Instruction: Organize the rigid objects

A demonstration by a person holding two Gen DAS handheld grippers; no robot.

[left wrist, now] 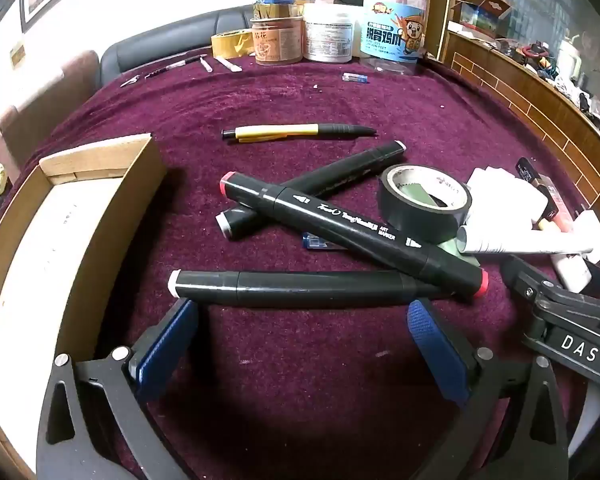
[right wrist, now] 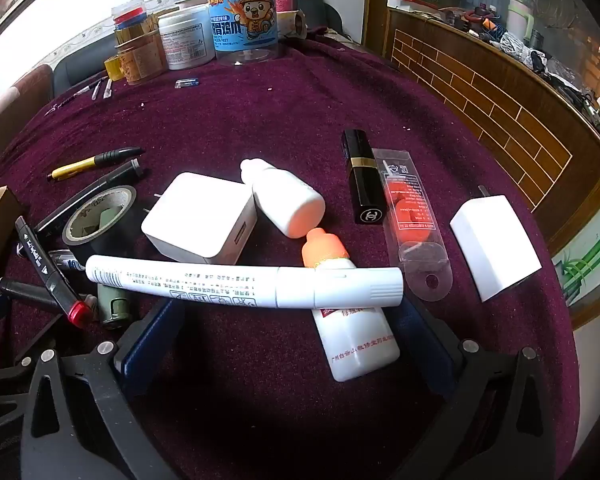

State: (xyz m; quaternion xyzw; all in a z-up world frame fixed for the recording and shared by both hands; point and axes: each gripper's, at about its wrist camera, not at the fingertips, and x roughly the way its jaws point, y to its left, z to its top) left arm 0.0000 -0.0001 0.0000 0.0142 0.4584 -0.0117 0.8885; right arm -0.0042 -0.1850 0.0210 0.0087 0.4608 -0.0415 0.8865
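Note:
In the left wrist view, my left gripper (left wrist: 303, 314) stands open over the purple cloth, its blue pads just short of a black marker (left wrist: 300, 288) lying crosswise. Beyond it a red-capped marker (left wrist: 352, 228) crosses a third black marker (left wrist: 320, 184). A yellow-black pen (left wrist: 296, 132) and a black tape roll (left wrist: 424, 196) lie farther off. In the right wrist view, my right gripper (right wrist: 286, 324) is open. A white paint marker (right wrist: 244, 280) lies across just past its tips. An orange-capped white bottle (right wrist: 352, 336) lies between the fingers, near the right one.
An open cardboard box (left wrist: 100, 200) stands at the left. A white charger (right wrist: 200, 220), small white bottle (right wrist: 284, 200), black lipstick (right wrist: 360, 176), clear case (right wrist: 412, 216) and white plug (right wrist: 496, 240) crowd the right. Jars (left wrist: 328, 36) line the far edge; a wooden counter (right wrist: 480, 92) runs along the right.

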